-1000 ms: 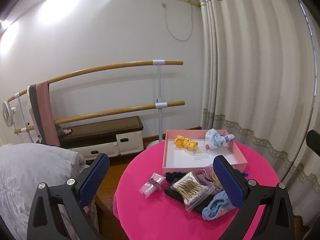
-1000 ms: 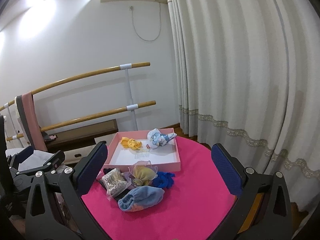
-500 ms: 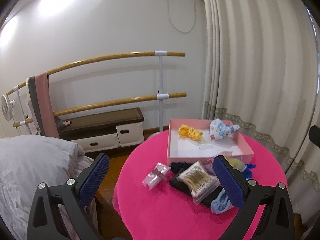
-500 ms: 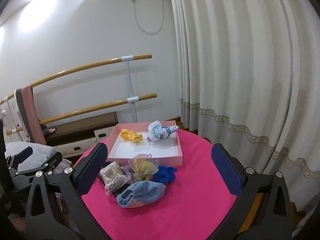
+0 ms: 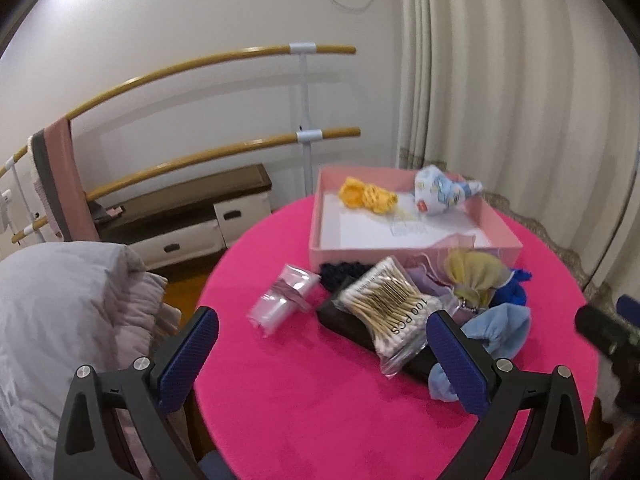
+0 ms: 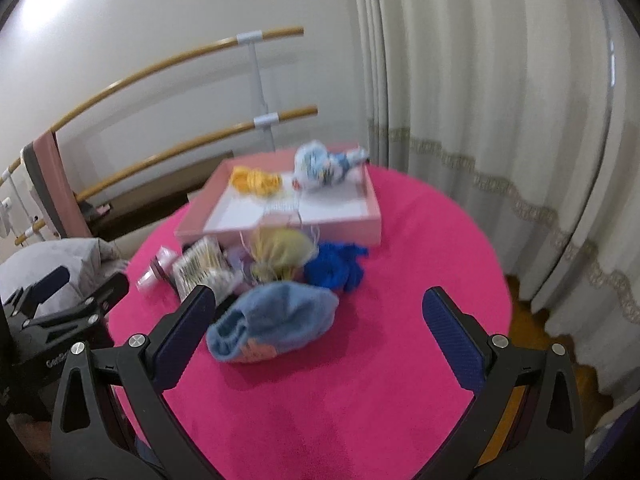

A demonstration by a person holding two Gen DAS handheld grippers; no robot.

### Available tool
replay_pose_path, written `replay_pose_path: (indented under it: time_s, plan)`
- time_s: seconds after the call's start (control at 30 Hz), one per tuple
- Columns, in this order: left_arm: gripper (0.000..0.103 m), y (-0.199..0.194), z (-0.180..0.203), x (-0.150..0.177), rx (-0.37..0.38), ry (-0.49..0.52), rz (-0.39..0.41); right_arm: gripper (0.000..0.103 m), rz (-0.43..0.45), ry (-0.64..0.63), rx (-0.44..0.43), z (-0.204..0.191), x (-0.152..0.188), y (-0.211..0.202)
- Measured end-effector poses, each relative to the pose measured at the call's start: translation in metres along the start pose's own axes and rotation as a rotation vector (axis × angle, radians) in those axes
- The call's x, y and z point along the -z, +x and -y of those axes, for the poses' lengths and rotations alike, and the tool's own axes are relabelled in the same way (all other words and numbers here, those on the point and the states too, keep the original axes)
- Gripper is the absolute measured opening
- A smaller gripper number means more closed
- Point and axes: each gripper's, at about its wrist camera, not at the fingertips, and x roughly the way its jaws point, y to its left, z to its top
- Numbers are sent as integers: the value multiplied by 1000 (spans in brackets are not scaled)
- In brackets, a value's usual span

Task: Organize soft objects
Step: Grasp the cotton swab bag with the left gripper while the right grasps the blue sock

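Two soft items sit inside the pink box [image 5: 414, 249]: a yellow knit piece [image 5: 367, 195] and a blue-print cloth bundle [image 5: 442, 194].
On the round pink table [image 5: 320, 400], in front of the box: cotton-swab bag [image 5: 390, 308], clear pouch [image 5: 284, 296], yellow drawstring pouch [image 6: 280, 254], royal-blue cloth [image 6: 336, 266], crumpled light-blue cap [image 6: 276, 322]. Left gripper [image 5: 322, 362] and right gripper [image 6: 316, 334] both hover with fingers apart, empty.

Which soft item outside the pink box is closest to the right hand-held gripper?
The light blue fleece piece, lying at the pile's near edge between the open right hand-held gripper fingers; the royal-blue item and yellow pouch sit behind it.
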Motion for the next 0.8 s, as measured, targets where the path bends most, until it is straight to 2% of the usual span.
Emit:
replay_pose_path:
  time_s: [0.23, 0.53, 0.57, 0.6, 0.63, 0.67, 0.7, 0.8]
  plan:
    - [103, 53, 13, -8, 8, 27, -61, 103, -86, 2, -52, -3, 12, 37]
    - [103, 97, 17, -7, 23, 36, -111, 101, -165, 27, -122, -3, 22, 80]
    - [103, 100, 17, -7, 28, 30, -116, 93, -171, 25, -126, -3, 23, 84]
    - [103, 104, 17, -10, 43, 20, -123, 79, -175, 20, -125, -3, 23, 86]
    - [103, 106, 16, -12, 53, 14, -125, 70, -178, 18, -127, -2, 25, 89]
    - [103, 107, 16, -13, 61, 7, -124, 53, -180, 23, -136, 0, 26, 91]
    - [103, 109, 16, -16, 63, 3, -120, 46, -182, 25, -140, 1, 26, 93]
    - [103, 116, 22, -20, 58, 0, -126, 38, -182, 9, -152, 2, 26, 93]
